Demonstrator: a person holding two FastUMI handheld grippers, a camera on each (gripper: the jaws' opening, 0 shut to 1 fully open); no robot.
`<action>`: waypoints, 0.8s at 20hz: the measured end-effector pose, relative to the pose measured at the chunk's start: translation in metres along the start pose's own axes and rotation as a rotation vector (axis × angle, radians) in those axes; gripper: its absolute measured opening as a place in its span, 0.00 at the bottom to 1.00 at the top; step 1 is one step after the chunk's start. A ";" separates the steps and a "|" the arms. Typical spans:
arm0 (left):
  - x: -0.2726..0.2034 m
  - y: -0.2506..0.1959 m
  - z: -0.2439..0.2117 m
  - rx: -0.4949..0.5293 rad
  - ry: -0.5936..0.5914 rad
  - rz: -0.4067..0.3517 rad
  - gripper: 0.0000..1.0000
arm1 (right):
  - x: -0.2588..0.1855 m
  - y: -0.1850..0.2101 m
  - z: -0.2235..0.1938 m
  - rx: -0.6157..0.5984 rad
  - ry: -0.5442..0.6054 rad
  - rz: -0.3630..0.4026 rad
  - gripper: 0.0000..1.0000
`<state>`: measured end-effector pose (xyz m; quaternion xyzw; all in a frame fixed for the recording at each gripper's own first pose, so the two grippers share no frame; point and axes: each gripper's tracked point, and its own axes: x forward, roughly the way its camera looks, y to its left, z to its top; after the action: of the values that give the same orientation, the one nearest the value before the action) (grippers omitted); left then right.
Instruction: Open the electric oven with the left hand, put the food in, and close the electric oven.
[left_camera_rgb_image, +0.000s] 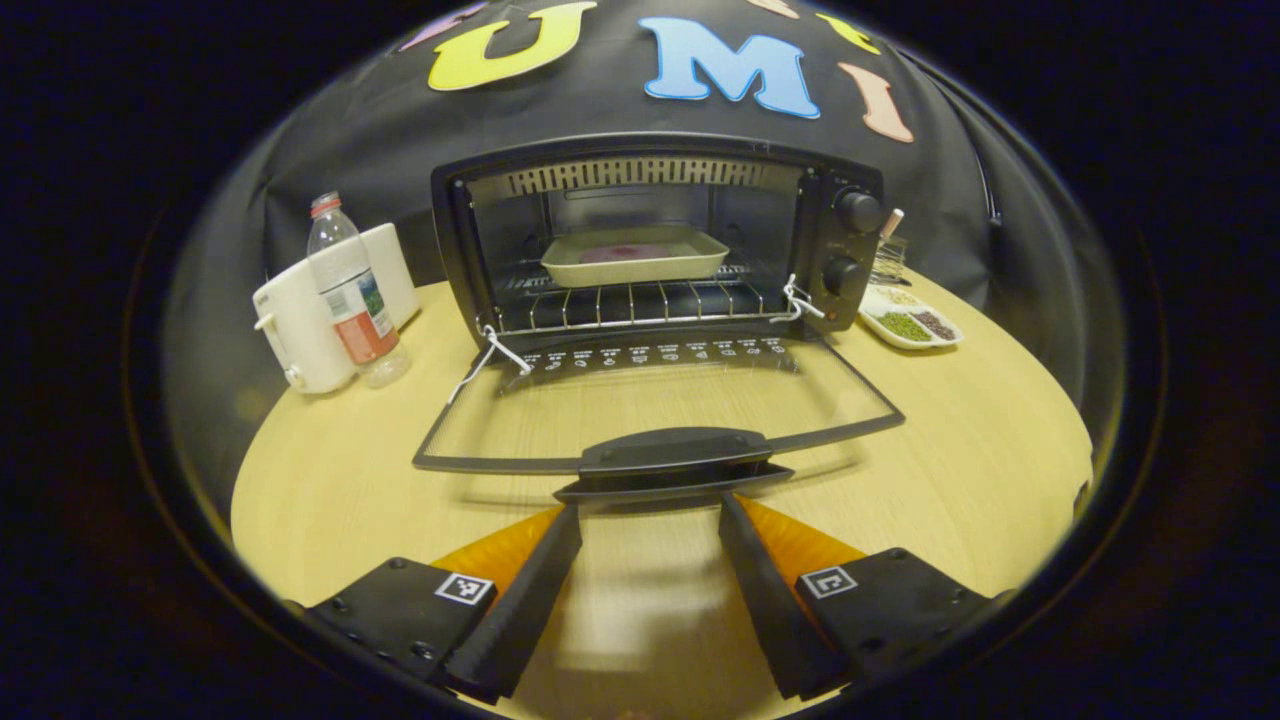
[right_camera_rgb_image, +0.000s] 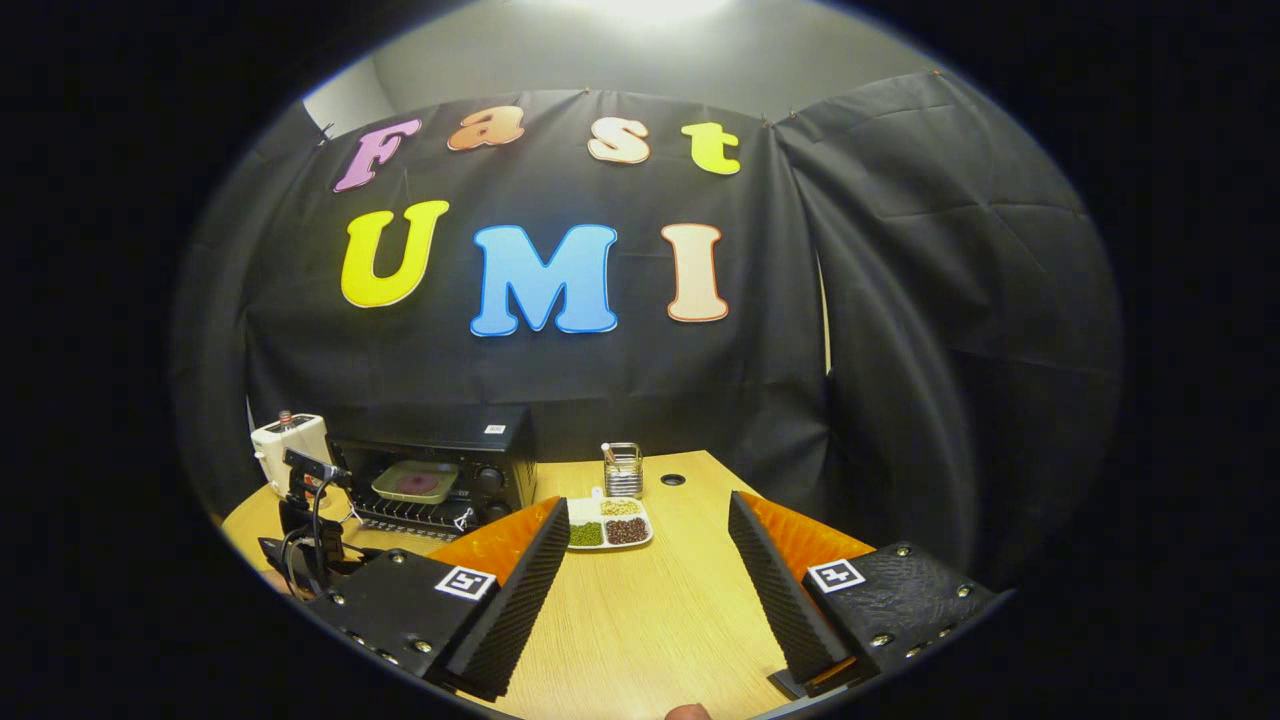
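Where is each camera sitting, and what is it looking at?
Left gripper view: rides the left gripper, low over the table, facing the open oven; its own two fingers flank the door handle.
Right gripper view: rides the right gripper, farther back and to the oven's right, facing the booth wall; its own fingers show.
Both see the oven, the tray inside, and the divided snack dish.

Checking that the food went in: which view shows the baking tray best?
The left gripper view: the baking tray sits on the oven rack, seen close and head-on past the lowered door. The right gripper view shows it small, far off at the left.
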<state>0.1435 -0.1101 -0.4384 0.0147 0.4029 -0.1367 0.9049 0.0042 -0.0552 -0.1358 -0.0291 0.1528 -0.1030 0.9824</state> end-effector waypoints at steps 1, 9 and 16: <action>-0.001 -0.001 0.001 -0.003 0.001 0.002 0.96 | 0.002 0.002 0.001 -0.008 0.000 0.010 0.98; -0.031 0.002 0.028 0.031 -0.114 0.028 0.95 | 0.009 0.023 0.001 -0.037 -0.002 0.086 0.98; -0.046 0.002 0.061 0.038 -0.212 0.028 0.95 | 0.016 0.029 0.000 -0.020 0.003 0.104 0.98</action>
<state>0.1588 -0.1052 -0.3634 0.0231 0.3021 -0.1324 0.9438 0.0251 -0.0300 -0.1436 -0.0309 0.1567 -0.0500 0.9859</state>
